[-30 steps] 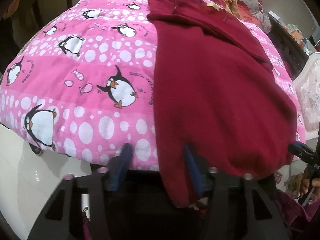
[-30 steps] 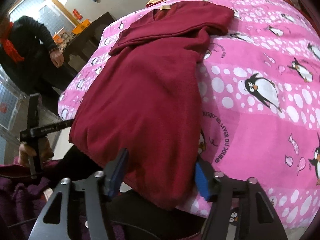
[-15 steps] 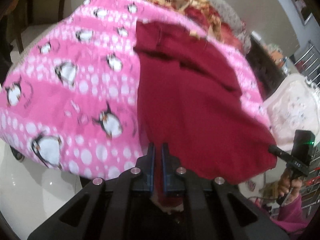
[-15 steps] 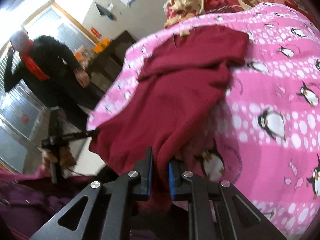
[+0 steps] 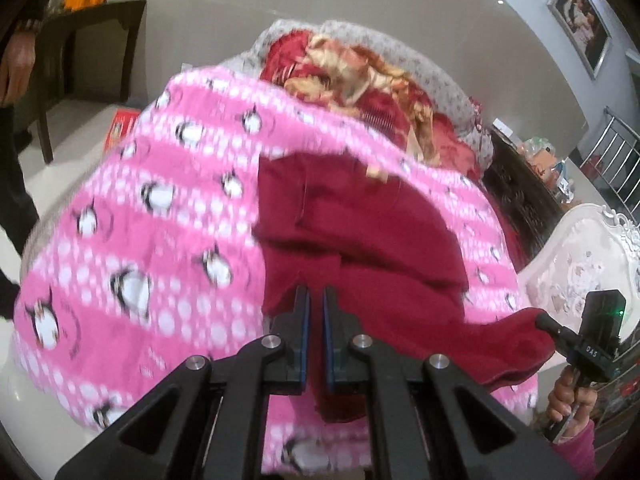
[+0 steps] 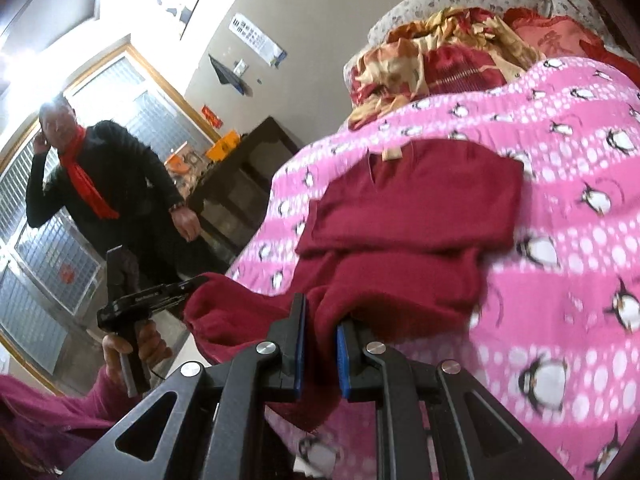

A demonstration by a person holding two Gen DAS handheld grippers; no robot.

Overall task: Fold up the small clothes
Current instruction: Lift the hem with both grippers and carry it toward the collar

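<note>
The only writing I can read is the white "OAS" on the black body of the right gripper (image 5: 540, 322) as it shows in the left wrist view; the wall charts behind are too small to make out.

The maroon garment (image 5: 372, 236) is lying on the pink penguin blanket (image 5: 160, 240), its folded top part with the tan neck label (image 6: 391, 154) pointing toward the heap of red and gold cloth (image 5: 360, 76) at the blanket's far end. Its near hem is hanging lifted off the blanket's near edge, stretched between the two tools.

The left gripper (image 5: 316, 300) is pinching one hem corner, its blue pads nearly touching with the fabric squeezed between them. The right gripper is clamping the other corner, a thicker bunch of cloth keeping its pads slightly apart.

A second ago both tongs were standing wide around a hem still lying flat; now both have closed and risen, pulling it up.

A person in black with a red scarf (image 6: 86, 172) is standing beyond the blanket's side.
</note>
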